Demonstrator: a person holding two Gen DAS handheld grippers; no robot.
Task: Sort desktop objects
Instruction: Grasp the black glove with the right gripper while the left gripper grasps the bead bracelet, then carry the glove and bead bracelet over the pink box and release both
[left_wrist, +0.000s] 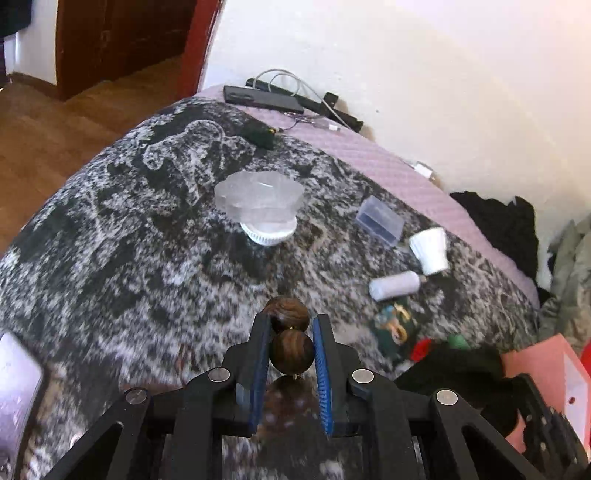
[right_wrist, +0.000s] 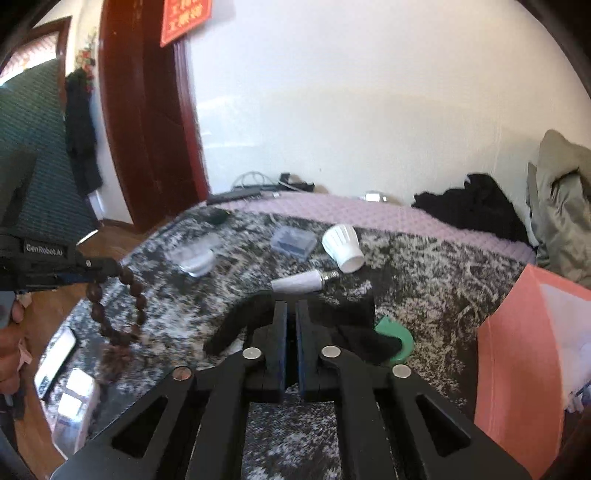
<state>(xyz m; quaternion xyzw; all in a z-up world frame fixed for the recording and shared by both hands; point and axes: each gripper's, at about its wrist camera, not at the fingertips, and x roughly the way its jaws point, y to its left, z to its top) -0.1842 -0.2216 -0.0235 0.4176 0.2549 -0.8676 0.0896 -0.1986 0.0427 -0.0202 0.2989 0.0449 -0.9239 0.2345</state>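
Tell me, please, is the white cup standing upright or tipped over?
Tipped over: the white cup lies on its side on the blanket, its open mouth facing sideways.

A lived-in room of a home, most likely a bedroom. A dark red wooden door frame (right_wrist: 147, 122) rises at the left of the right wrist view, with a red paper sign (right_wrist: 184, 18) at the top edge. Wood flooring (left_wrist: 55, 122) fills the upper left of the left wrist view. The work surface is soft — a black-and-white fuzzy blanket (left_wrist: 147, 240) over a lilac quilted cover (left_wrist: 388, 158) against a plain white wall (left_wrist: 406, 55). Heaped dark clothing (right_wrist: 472, 206) and a grey-green cushion (right_wrist: 561, 199) lie at right.
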